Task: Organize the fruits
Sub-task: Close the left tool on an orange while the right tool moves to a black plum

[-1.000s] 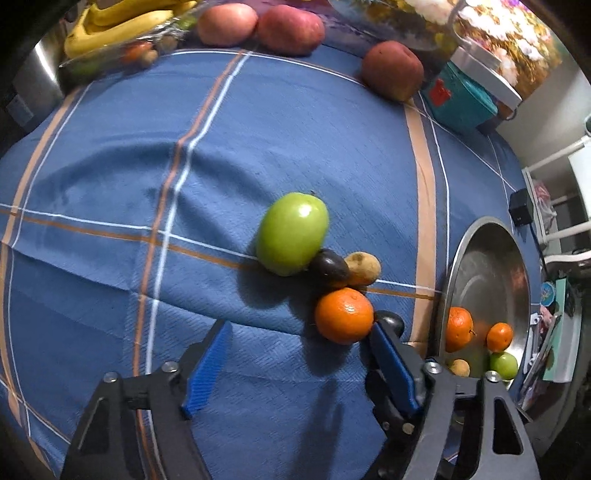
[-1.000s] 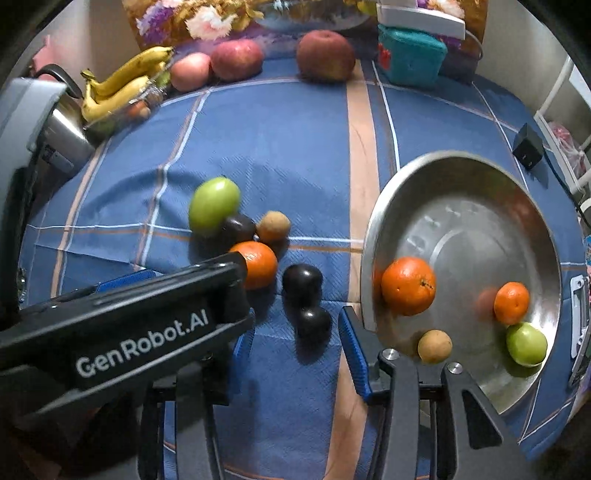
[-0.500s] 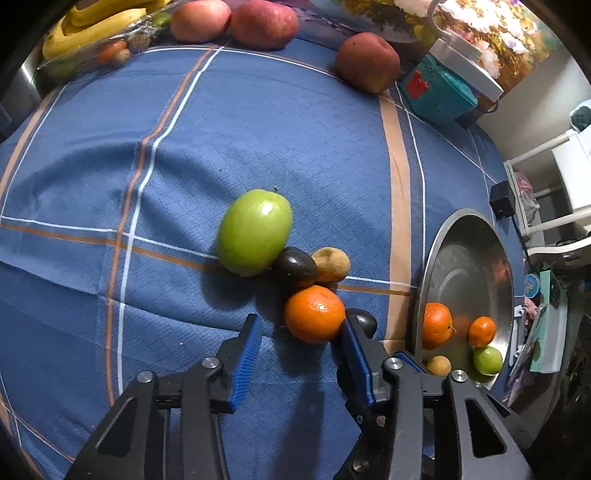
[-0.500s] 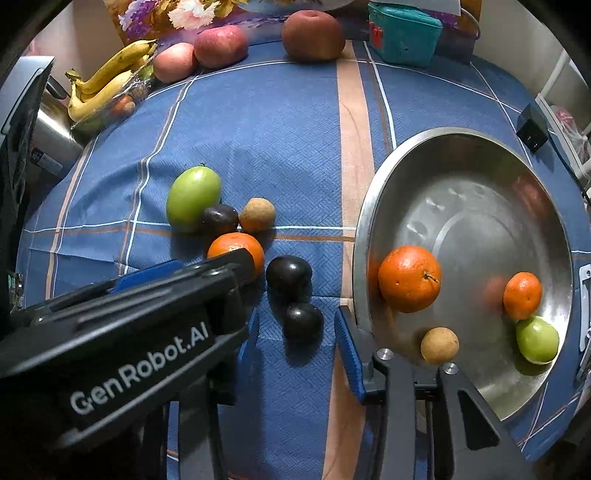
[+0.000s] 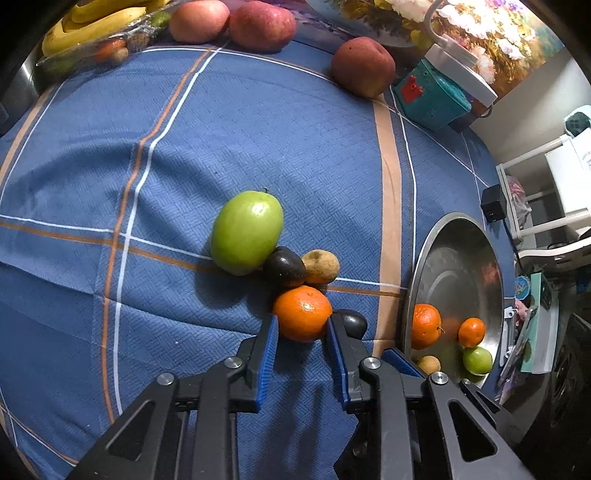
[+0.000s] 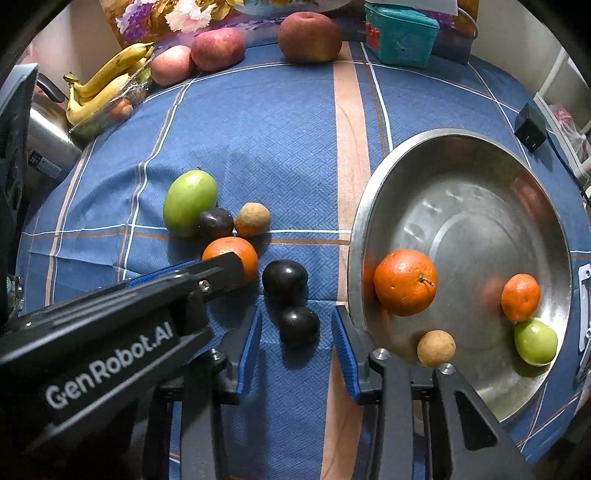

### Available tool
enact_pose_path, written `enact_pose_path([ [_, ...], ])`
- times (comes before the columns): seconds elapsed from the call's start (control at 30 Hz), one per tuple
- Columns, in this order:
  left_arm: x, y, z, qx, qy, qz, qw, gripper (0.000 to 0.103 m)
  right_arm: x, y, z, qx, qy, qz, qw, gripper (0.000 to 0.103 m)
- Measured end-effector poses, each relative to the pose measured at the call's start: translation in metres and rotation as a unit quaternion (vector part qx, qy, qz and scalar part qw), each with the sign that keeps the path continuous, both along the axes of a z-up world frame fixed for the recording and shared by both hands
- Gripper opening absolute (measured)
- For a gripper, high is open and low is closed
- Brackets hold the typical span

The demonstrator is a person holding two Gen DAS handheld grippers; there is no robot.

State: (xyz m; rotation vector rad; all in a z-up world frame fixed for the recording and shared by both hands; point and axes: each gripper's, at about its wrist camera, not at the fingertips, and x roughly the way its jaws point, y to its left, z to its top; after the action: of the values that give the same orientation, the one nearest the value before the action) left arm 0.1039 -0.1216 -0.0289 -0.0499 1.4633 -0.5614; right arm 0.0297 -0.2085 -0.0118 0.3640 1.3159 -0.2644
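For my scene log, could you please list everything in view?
cloth: one, blue checked, covers the table
bowl: one, steel, right side
oranges: three, orange; one on the cloth, two in the bowl
green fruits: two, green; large on the cloth, small in the bowl
plums: three, dark, on the cloth
brown fruits: two, tan; one on the cloth, one in the bowl
apples: three, red, far edge
bananas: one bunch, yellow, far left
box: one, teal, far edge
adapter: one, black, beyond the bowl
left gripper: one, black with blue pads, jaws closing, pads against the cloth's orange
right gripper: one, same colours, jaws closing, nearest plum between, untouched
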Motion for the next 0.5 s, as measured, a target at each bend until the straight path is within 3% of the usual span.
enact_pose_path([
  [0.3, 0.003, 0.014, 0.007, -0.005, -0.003, 0.014, 0.9999, 0.015, 0.001, 0.001, 0.0, 0.0, 0.001, 0.0, 1.0, 0.038],
  [0.5, 0.009, 0.029, 0.005, 0.008, 0.001, 0.038, 0.9992, 0.015, 0.002, 0.002, -0.001, -0.003, 0.003, 0.004, 1.0, 0.038],
])
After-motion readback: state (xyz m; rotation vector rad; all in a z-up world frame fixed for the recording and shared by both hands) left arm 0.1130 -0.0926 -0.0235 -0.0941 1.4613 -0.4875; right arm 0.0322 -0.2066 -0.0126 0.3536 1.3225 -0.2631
